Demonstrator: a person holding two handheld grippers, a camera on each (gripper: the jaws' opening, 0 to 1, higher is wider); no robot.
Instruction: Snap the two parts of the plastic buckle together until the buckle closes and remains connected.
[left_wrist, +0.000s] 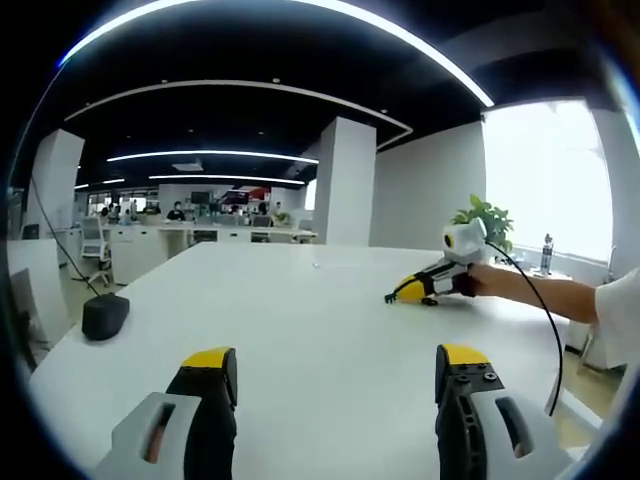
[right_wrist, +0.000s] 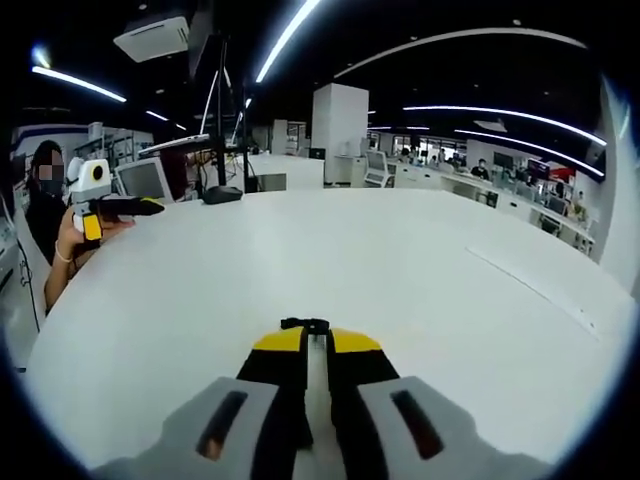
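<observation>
In the right gripper view my right gripper (right_wrist: 314, 338) rests low over the white table (right_wrist: 420, 270), its yellow-tipped jaws shut. A small black plastic buckle piece (right_wrist: 305, 324) pokes out at their tips. The left gripper view shows that same right gripper (left_wrist: 398, 295) lying on the table at the right, held by a person's hand, its tip too small to read. My left gripper (left_wrist: 335, 365) hovers above the near table edge, open, with nothing between its fingers (left_wrist: 210, 365). It appears again as the left gripper (right_wrist: 122, 215) at the far left of the table, in a hand.
A black base with a thin rod (left_wrist: 105, 315) sits near the table's left edge, seen as a black stand base (right_wrist: 222, 194) from the other side. A potted plant (left_wrist: 485, 220) stands behind the right gripper. Desks and seated people fill the office beyond.
</observation>
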